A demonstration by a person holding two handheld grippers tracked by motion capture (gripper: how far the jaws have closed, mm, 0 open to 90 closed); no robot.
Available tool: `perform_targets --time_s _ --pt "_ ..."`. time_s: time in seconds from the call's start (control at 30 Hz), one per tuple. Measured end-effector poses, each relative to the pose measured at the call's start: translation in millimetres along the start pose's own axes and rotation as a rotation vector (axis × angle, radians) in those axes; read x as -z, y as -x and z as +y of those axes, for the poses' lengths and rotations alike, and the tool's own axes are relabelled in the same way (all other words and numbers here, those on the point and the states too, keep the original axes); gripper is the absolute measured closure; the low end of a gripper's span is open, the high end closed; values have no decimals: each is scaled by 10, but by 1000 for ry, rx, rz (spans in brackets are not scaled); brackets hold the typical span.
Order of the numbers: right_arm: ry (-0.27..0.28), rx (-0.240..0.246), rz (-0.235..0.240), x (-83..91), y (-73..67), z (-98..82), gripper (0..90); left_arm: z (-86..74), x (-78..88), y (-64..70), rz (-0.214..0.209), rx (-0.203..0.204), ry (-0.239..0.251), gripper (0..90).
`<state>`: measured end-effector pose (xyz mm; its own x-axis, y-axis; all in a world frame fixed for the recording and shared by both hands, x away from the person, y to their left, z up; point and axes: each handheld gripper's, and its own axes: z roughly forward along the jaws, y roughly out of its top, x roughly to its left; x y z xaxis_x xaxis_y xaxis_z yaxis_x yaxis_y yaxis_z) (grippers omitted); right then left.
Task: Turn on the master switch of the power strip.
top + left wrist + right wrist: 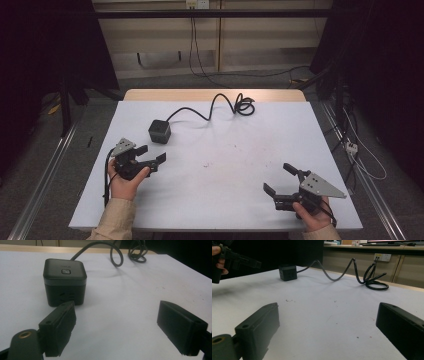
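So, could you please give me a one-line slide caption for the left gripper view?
Left gripper, jaws open and empty, faces a black cube power strip on the white table.

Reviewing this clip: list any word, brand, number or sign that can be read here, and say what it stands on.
No text here can be read.
Black cube-shaped power socket with a long black cable: a faint mark above the small square button on its top, too blurred to read.
White wall socket plate behind the table: no legible marking.
White table cover: only small reddish specks, no writing.
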<state>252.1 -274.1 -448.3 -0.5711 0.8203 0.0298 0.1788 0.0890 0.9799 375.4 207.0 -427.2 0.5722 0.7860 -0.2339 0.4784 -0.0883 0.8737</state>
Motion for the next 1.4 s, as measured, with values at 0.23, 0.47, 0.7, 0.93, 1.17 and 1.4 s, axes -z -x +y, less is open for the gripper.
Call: perform_targets --time_s 0.23,0.47,0.7,0.93,1.17,1.4 --pt "0 2 2 1 -4 2 43 -48 67 10 -3 -13 3 133" --pt "-1 3 3 -1 -3 1 43 -119 147 -8 1 -9 3 133" --pt "-3 1 3 0 -8 2 43 -161 211 18 -8 -21 15 133" --pt "-1 1 3 2 -2 1 43 -212 268 29 -15 -34 10 133" --pt "-6 -1 1 3 -3 -4 43 -282 337 11 -11 -26 5 126" --pt "-11 -4 0 -1 -2 -9 43 -327 404 6 2 -33 10 104"
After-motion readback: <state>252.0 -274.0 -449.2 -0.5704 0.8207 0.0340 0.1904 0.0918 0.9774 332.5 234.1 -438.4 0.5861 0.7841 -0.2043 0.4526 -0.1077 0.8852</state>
